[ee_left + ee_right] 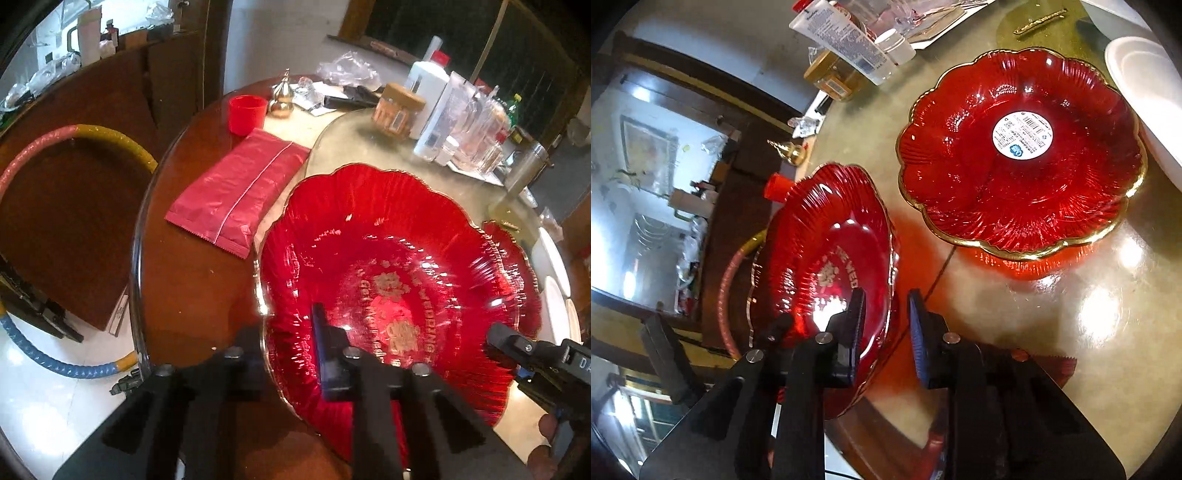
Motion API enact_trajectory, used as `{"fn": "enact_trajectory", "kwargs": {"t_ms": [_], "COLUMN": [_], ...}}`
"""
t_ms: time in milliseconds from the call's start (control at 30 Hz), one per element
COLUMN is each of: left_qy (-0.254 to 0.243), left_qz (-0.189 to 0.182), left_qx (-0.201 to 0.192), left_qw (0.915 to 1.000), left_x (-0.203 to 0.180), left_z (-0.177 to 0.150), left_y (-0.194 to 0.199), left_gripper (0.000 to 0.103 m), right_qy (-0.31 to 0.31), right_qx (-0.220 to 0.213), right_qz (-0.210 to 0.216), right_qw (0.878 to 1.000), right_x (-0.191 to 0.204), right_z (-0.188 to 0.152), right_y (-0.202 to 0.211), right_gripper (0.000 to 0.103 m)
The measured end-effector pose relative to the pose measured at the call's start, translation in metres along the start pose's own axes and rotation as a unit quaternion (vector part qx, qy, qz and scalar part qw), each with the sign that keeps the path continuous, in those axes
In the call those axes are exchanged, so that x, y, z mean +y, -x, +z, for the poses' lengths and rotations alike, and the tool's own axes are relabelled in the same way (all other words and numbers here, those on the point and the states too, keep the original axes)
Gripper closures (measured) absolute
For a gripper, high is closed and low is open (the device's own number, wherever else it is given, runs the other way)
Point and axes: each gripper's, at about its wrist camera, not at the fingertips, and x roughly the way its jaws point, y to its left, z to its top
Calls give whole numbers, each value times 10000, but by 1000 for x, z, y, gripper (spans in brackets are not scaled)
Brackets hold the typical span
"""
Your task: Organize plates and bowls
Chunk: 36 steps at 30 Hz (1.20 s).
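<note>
A red scalloped glass plate with gold lettering (388, 258) fills the left wrist view. My left gripper (286, 332) is shut on its near-left rim, the blue-padded finger (325, 354) on the inner face and the other finger under the edge. My right gripper (498, 332) holds the opposite rim. In the right wrist view this plate (827, 240) is tilted, its rim between the fingers of my right gripper (886, 306). The left gripper's finger (777, 326) shows at the far rim. A second red plate with a gold rim and a white sticker (960, 166) lies on the glass turntable (1052, 314).
White plates (1145, 85) are stacked beyond the second red plate. A red packet (236, 192), a red cup (246, 113) and a cluster of jars and bottles (443, 110) crowd the far side of the table. A coloured hoop (74, 134) leans beside the table's left edge.
</note>
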Motion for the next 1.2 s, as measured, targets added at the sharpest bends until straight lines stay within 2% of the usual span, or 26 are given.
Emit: {"fn": "enact_trajectory", "kwargs": {"t_ms": [133, 267, 567, 767, 900, 933, 967, 1000, 1033, 1067, 1200], "left_qy": [27, -13, -181, -127, -54, -32, -34, -38, -10, 44, 274], "left_qz": [-25, 27, 188, 250, 258, 238, 274, 309, 315, 308, 388], "left_qx": [3, -19, -364, -210, -129, -91, -87, -102, -135, -206, -497], "left_qw": [10000, 10000, 9990, 9994, 9996, 9997, 9996, 9995, 9994, 9993, 9976], "left_x": [2, 0, -6, -4, 0, 1, 1, 2, 3, 5, 19], "left_z": [2, 3, 11, 6, 3, 2, 1, 1, 1, 1, 1], "left_y": [-1, 0, 17, 5, 1, 0, 0, 1, 3, 6, 25], "left_gripper": [87, 88, 87, 87, 84, 77, 61, 50, 30, 21, 21], "right_qy": [45, 269, 398, 303, 197, 180, 163, 155, 142, 128, -47], "right_qx": [73, -1, -167, 66, 165, 157, 124, 77, 9, -52, -349], "right_qz": [33, -109, 19, 3, 168, 169, 206, 256, 322, 379, 647], "right_qw": [10000, 9996, 9991, 9995, 9995, 9996, 9996, 9995, 9994, 9992, 9973], "right_x": [-4, 3, 9, 3, 0, 0, -1, -2, -4, -6, -24], "right_z": [-2, -3, 4, 2, 4, 4, 4, 3, 3, 2, -4], "right_y": [-9, -9, -1, -12, -12, -11, -8, -4, 1, 6, 36], "right_gripper": [88, 89, 89, 88, 84, 81, 72, 65, 49, 35, 34]}}
